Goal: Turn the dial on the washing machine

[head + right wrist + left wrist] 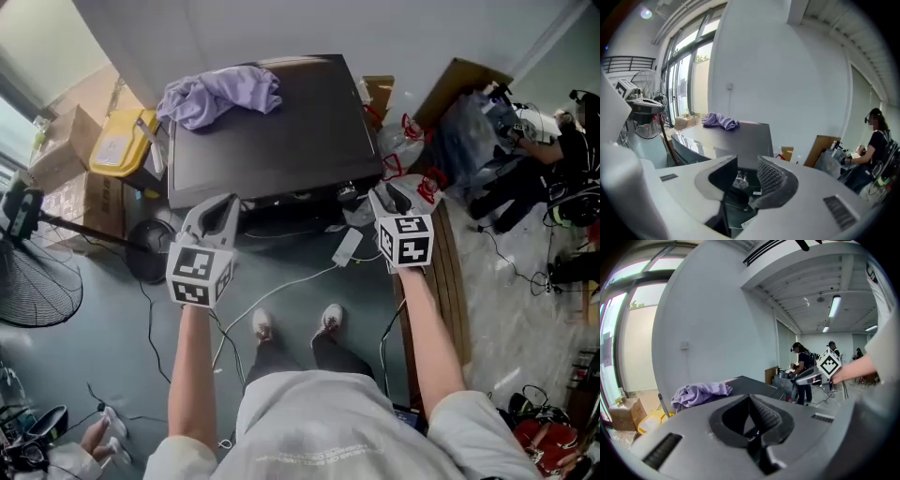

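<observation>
Both right gripper (746, 161) jaws stand apart astride the dial (739, 179) on the washing machine (281, 141) front: best centre, squeeze, then twist; left gripper (750, 398) hangs closed, empty.

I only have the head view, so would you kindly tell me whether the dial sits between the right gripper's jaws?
Observer: Yes. In the right gripper view, the silver dial stands between the jaws of the right gripper, with a gap on one side.
Operator: Thank you. And the left gripper?
Observer: The left gripper has its jaws together, with nothing between them.
Operator: Is anyone else around?
Observer: The left gripper view shows people standing further back in the room.
</observation>
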